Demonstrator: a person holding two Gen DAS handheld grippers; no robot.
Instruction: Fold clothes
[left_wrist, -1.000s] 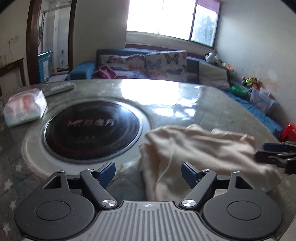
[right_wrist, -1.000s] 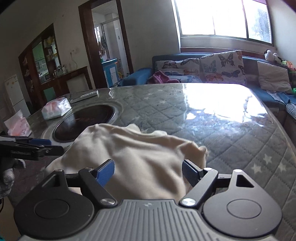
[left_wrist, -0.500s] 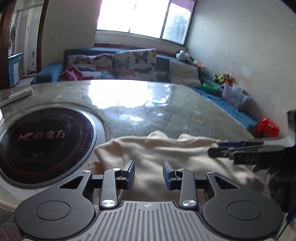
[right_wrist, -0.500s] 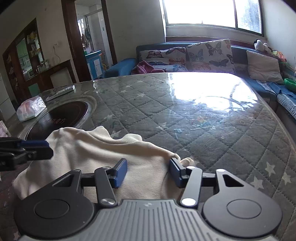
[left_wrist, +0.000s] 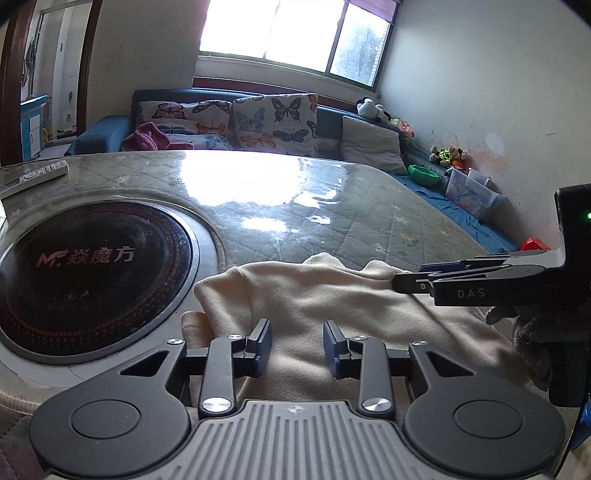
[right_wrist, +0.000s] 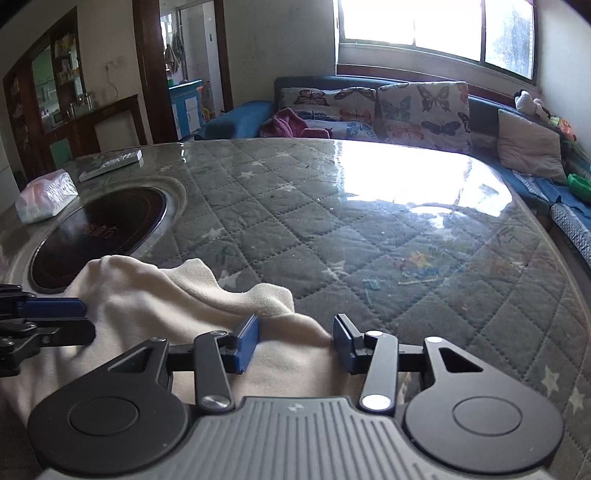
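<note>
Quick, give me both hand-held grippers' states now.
Left hand-held gripper: open, jaws partly apart above the cream garment, gripping nothing.
Right hand-held gripper: open, jaws apart astride the garment's edge, not clamped.

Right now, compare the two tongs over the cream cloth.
Left tongs show a narrower gap than right tongs. Left ones sit over the cream fleece cloth middle; right ones straddle its edge beside the quilted grey table. Both are part open, clamping nothing.

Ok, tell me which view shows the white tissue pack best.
The right wrist view: the white tissue pack lies whole on the table's far left, beside the round black cooktop. The left wrist view cuts it off, out of frame.
</note>
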